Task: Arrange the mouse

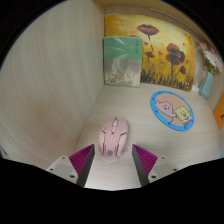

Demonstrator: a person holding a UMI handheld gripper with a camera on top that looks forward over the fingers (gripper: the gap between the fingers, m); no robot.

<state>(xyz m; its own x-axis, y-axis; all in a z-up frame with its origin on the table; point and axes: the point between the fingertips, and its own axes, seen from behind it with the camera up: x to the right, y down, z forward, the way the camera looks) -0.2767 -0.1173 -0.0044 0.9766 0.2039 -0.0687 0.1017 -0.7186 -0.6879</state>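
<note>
A pink computer mouse (113, 138) lies on the light wooden table (50, 90), just ahead of my fingers and partly between their tips, slightly nearer the left one. My gripper (113, 159) is open, its magenta pads (82, 160) spread apart with a gap on each side of the mouse. The mouse rests on the table on its own.
A round blue mat with a cartoon figure (172, 108) lies to the right beyond the mouse. A flower painting (160, 50) and a green booklet (123, 60) lean against the far wall. A wall edge runs along the back.
</note>
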